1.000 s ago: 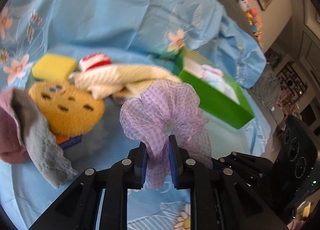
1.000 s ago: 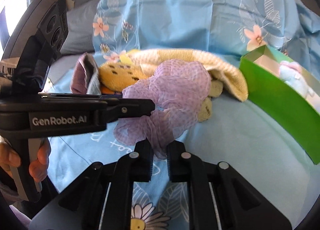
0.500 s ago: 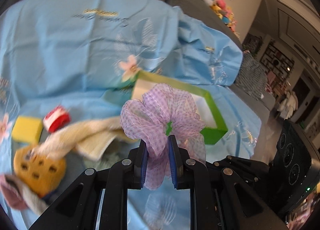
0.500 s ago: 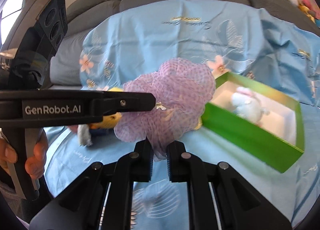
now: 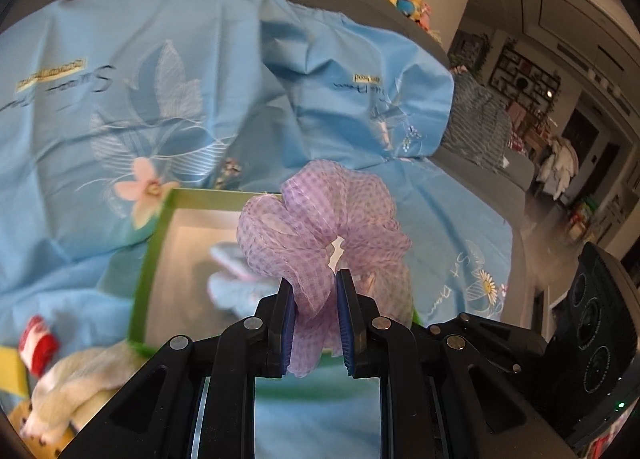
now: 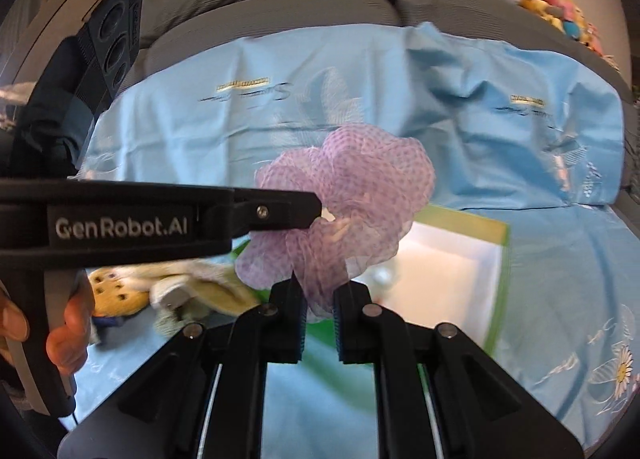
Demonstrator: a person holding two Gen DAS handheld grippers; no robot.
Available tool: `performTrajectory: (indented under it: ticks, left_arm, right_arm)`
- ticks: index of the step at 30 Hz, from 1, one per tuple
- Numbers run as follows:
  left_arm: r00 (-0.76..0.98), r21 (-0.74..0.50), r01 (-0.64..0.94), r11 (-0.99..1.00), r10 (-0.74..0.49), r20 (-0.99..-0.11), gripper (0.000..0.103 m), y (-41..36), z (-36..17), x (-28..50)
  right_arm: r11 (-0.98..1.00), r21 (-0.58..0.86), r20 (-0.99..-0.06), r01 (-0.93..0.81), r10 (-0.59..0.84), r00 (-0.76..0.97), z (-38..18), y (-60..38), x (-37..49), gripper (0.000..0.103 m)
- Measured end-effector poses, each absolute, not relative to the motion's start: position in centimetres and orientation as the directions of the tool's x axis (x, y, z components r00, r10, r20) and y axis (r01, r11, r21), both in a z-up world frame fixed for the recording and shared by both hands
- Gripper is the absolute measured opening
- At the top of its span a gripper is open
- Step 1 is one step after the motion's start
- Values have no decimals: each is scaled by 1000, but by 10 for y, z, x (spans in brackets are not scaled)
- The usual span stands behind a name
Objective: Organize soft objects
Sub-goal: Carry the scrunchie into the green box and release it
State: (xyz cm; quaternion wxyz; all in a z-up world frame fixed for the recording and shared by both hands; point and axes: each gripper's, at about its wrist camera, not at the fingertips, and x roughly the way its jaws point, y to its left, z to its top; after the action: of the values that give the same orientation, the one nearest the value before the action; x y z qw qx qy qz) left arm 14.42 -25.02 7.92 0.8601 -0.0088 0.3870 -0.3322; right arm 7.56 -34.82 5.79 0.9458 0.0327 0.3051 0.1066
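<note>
A sheer lilac scrunchie [image 5: 320, 219] is pinched at its lower frill by the left hand-held gripper [image 5: 314, 319] and the right hand-held gripper [image 6: 320, 313], both nearly closed on the fabric. It is held above a green box [image 5: 150, 259] set on a blue sheet [image 5: 160, 79], where a pale blue soft toy [image 5: 236, 283] is seen inside.

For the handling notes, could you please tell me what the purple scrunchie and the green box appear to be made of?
The purple scrunchie looks like sheer, gauzy fabric, perhaps organza: the background shows through its ruffled, checked folds, and it bunches between the fingers. The green box seems to be thin cardboard with a matte green outside and white inside, judging by its straight, thin walls; blur leaves that uncertain.
</note>
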Motion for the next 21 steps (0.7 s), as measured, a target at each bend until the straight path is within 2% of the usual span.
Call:
performTrajectory:
  ticks: [13,17,19,20,21]
  left_arm:
    - [433,-202,547,812,-481,-762,19,-296,27,189]
    - [443,-174,537,826,-451,-775,19,-292,22,192]
    - [450,-160,533,831,-438,-778,28,-289,23,193]
    - [452,-156,531,833,-434,-779,41,-287,23,193]
    - [457,-152,527,836,-429,-779,59,-286,24,193]
  right_arm:
    - [993,90,-701,-82,122,703,11,-385,126,16]
    - [996,65,-718,-62,90,691,6,-385,129,32]
    - [997,55,-718,-57,79,691,6,-384,128,40]
    - [997,51,-718,-53,74,693,6,-384,128,47]
    - [998,47,-716,-47,66,695,7,-384,126,54]
